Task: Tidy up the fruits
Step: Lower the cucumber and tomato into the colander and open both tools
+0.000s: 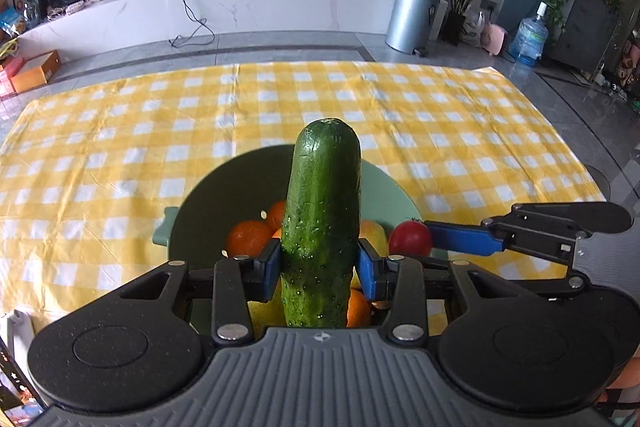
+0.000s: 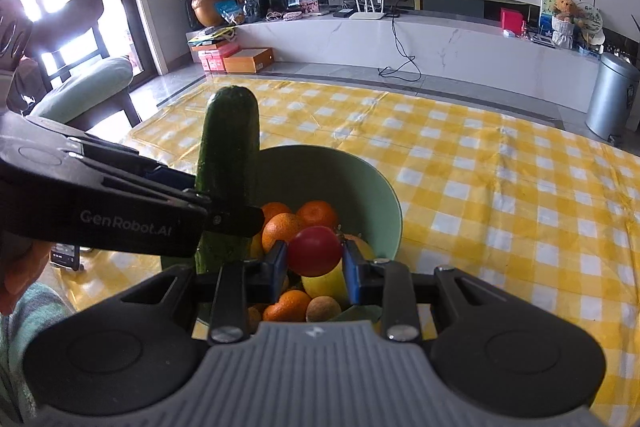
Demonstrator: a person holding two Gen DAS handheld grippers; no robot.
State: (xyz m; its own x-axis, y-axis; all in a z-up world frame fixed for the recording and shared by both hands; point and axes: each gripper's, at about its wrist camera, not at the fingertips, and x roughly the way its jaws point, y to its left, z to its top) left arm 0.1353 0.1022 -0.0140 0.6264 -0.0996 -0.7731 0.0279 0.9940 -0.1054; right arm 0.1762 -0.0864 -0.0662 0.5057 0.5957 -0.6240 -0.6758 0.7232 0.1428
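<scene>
My left gripper (image 1: pixel 318 265) is shut on a dark green cucumber (image 1: pixel 322 219) that stands upright between its blue pads, right over a pale green bowl (image 1: pixel 200 203). The bowl holds several oranges (image 1: pixel 248 237) and yellow fruit. My right gripper (image 2: pixel 314 259) is shut on a small red tomato (image 2: pixel 314 251), also above the bowl (image 2: pixel 372 187). In the left wrist view the right gripper (image 1: pixel 424 235) reaches in from the right with the tomato (image 1: pixel 410 238) at its tip. In the right wrist view the left gripper (image 2: pixel 240 215) comes in from the left holding the cucumber (image 2: pixel 228 163).
A yellow and white checked cloth (image 1: pixel 440 131) covers the table around the bowl. Beyond the far edge lie a grey floor, a white media bench (image 1: pixel 280 3) and a metal bin (image 1: pixel 412 15). A chair with a green cushion (image 2: pixel 88 83) stands at the left. A sleeve (image 2: pixel 28 327) shows low left.
</scene>
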